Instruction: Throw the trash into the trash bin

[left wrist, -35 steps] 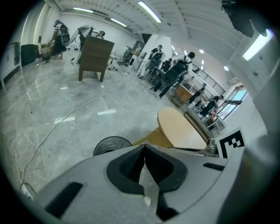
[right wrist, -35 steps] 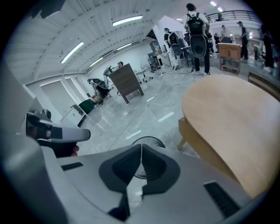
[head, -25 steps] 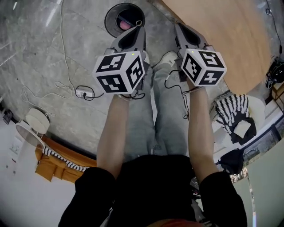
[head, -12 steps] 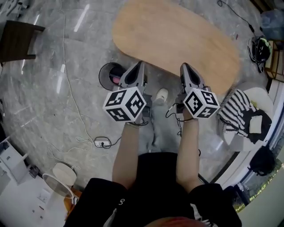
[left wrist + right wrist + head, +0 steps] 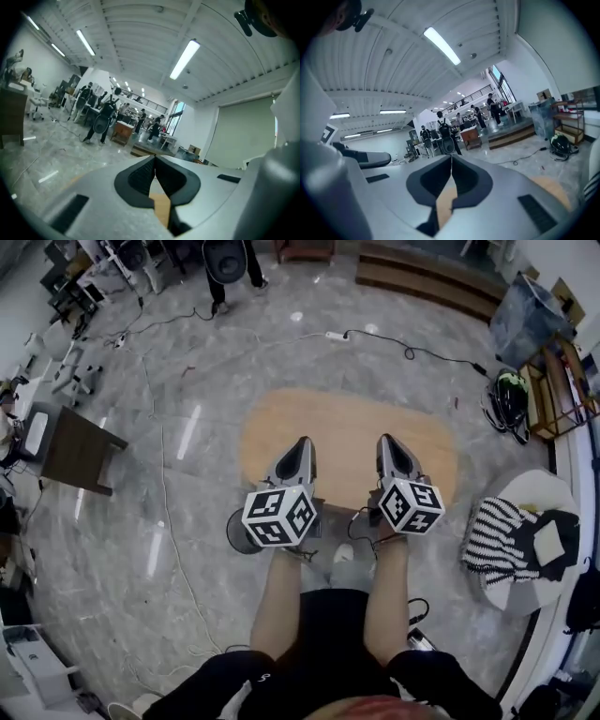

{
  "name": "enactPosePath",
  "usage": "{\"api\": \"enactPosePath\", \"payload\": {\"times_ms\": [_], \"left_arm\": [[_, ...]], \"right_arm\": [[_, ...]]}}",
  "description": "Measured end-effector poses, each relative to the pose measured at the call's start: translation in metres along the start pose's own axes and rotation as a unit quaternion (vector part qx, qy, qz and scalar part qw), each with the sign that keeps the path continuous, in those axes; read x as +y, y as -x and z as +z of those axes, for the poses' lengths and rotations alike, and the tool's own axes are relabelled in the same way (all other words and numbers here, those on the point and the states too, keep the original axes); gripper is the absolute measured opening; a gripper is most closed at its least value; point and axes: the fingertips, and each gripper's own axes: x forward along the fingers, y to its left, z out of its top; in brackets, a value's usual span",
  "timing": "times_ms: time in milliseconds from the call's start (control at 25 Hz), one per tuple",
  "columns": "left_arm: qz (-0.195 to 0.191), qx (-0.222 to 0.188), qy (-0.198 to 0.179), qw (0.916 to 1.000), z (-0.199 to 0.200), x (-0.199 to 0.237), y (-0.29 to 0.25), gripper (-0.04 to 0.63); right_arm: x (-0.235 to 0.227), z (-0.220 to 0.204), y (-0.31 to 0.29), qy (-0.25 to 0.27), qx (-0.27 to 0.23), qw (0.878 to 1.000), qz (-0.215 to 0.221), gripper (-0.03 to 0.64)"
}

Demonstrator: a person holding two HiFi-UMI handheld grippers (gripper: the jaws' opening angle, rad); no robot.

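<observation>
Both grippers are held out level, side by side, over the near edge of an oval wooden table (image 5: 347,432). My left gripper (image 5: 303,441) is shut, its tips (image 5: 154,158) meeting with nothing between them. My right gripper (image 5: 387,439) is shut too, and its closed jaws (image 5: 451,155) hold nothing. The dark round trash bin (image 5: 236,531) stands on the floor by the table's near left side, mostly hidden behind the left gripper's marker cube (image 5: 278,515). No loose trash shows in any view.
A chair with striped cloth (image 5: 502,538) stands at the right, a dark brown side table (image 5: 77,451) at the left. Cables (image 5: 394,345) run over the grey floor. A shelf and bags (image 5: 548,381) are at the far right; people stand by desks (image 5: 101,119) far off.
Both grippers have risen from pointing down at the floor by the bin to pointing level over the table. The head view has swung up, and the bin's opening has slipped behind the left cube.
</observation>
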Motion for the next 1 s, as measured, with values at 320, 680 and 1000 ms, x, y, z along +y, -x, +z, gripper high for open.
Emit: {"api": "enactPosePath", "payload": {"times_ms": [320, 680, 1000], "left_arm": [[-0.055, -0.059, -0.065, 0.9946, 0.068, -0.098, -0.027, 0.009], [-0.097, -0.056, -0.074, 0.9909, 0.071, -0.127, -0.053, 0.009], [-0.113, -0.06, -0.061, 0.9899, 0.074, -0.141, -0.074, 0.009]], "right_arm": [[0.009, 0.093, 0.029, 0.103, -0.035, 0.994, 0.019, 0.012], [-0.018, 0.123, 0.033, 0.123, -0.066, 0.99, 0.0, 0.012], [-0.044, 0.134, 0.034, 0.126, -0.066, 0.99, -0.02, 0.012]]}}
